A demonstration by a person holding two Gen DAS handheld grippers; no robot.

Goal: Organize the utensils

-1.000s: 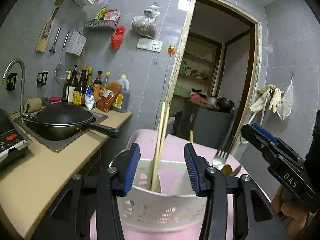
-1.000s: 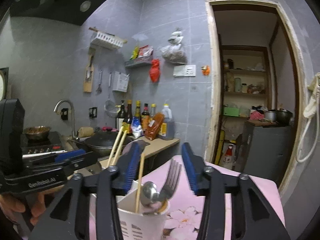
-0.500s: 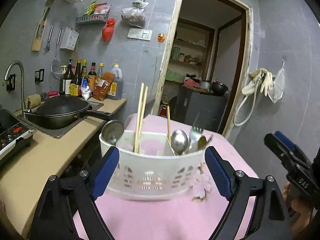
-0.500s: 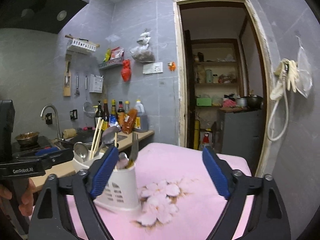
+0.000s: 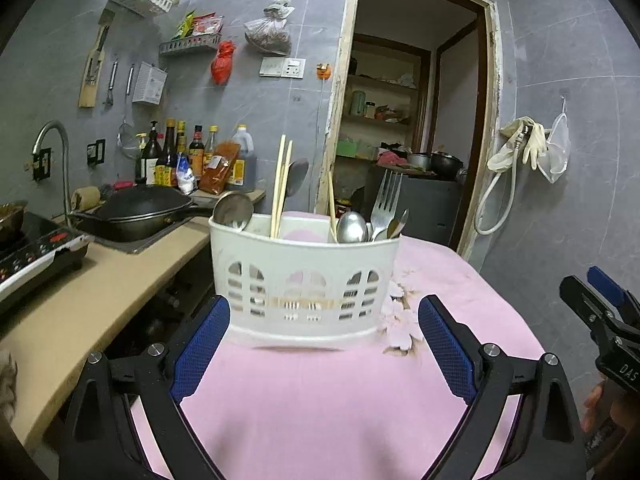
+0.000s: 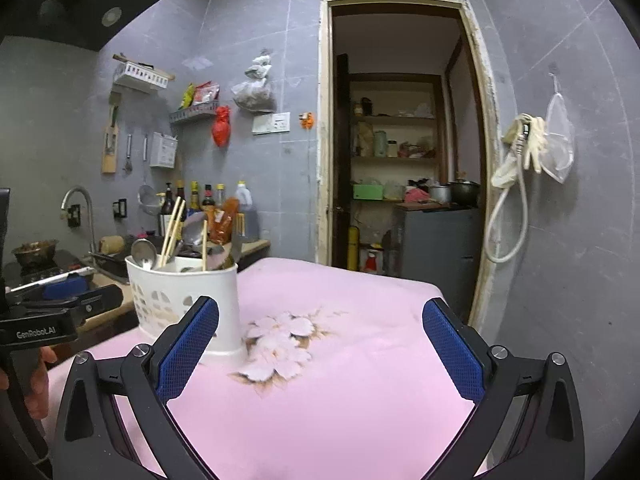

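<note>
A white slotted utensil holder (image 5: pixel 304 276) stands upright on the pink flowered tablecloth (image 5: pixel 320 408). In it are wooden chopsticks (image 5: pixel 280 184), a fork (image 5: pixel 386 196) and spoons (image 5: pixel 352 228). My left gripper (image 5: pixel 323 306) faces it, its jaws opening wide; the holder sits just beyond the fingertips, untouched. My right gripper (image 6: pixel 322 304) is also opening, with only cloth between its pads. In the right wrist view the holder (image 6: pixel 180 300) is off to the left, behind the left finger (image 6: pixel 188 344). Each gripper shows at the edge of the other's view, the right one (image 5: pixel 600 312) and the left one (image 6: pixel 60 304).
A beige counter (image 5: pixel 80 292) runs along the left with a black wok (image 5: pixel 136 212), an induction cooker (image 5: pixel 36 248), a tap and sauce bottles (image 5: pixel 192 160). An open doorway (image 6: pixel 400 160) lies behind the table. The grey wall on the right carries a hose and gloves (image 6: pixel 528 152).
Both grippers have opened wide and drawn back from the holder. It looks smaller and stands by itself on the cloth. The right gripper's view has swung right, leaving the holder at the left.
</note>
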